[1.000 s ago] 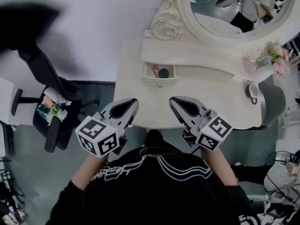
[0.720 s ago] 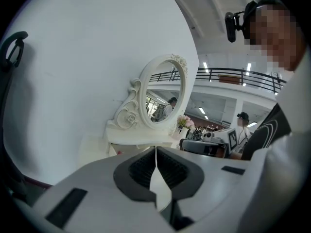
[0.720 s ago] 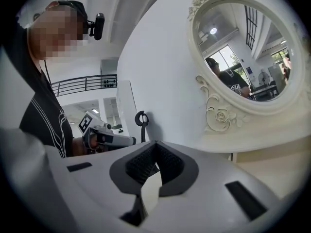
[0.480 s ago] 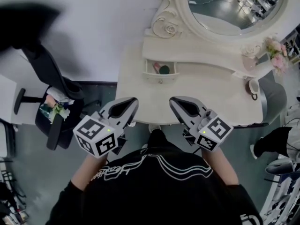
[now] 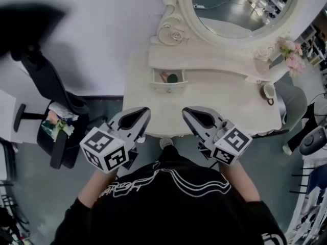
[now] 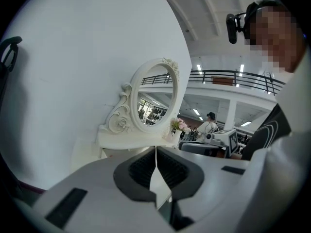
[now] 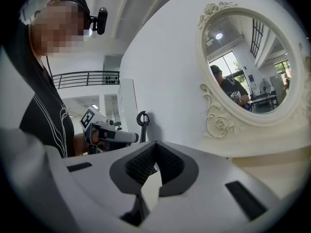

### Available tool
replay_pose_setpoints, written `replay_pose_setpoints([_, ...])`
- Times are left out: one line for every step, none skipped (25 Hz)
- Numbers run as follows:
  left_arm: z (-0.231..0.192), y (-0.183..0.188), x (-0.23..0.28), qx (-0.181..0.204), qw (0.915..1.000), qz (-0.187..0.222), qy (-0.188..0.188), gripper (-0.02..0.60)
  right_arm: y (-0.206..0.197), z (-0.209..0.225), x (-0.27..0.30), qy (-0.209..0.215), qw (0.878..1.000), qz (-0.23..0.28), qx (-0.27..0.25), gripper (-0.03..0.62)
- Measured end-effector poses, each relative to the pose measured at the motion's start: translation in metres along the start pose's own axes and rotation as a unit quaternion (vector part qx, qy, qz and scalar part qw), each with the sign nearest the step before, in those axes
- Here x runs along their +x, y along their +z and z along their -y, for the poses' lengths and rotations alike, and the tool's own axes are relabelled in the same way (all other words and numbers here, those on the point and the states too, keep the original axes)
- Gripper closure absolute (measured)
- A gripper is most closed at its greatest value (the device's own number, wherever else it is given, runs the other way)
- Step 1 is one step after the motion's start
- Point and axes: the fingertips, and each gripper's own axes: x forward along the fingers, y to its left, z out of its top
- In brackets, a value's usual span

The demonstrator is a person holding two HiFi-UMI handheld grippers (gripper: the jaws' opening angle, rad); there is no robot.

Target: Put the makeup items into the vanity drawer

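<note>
Head view — left gripper, right gripper level, shut.

The vanity is cream, the flowers pink, the shirt black.

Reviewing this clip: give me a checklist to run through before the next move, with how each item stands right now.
1. Left gripper free: ok. Its jaws are shut with nothing between them.
2. Right gripper free: ok. It is also shut and empty.
3. Drawer open: ok.
4. Makeup in the drawer: ok. A pink item and a dark round item lie inside.
5. Tabletop checked for leftover makeup: ok. None is seen, and only a cup stands at its right end.
6. Items sit low enough for the drawer to shut: cannot tell.
</note>
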Motion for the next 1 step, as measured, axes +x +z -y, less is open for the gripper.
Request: replay_pose_setpoints([0.0022, 0.0003, -0.0008, -0.001, 1.0, 0.0, -0.001, 0.554, 0.0006, -0.0016, -0.0021, -0.002, 1.0, 0.0, -0.001, 0.569])
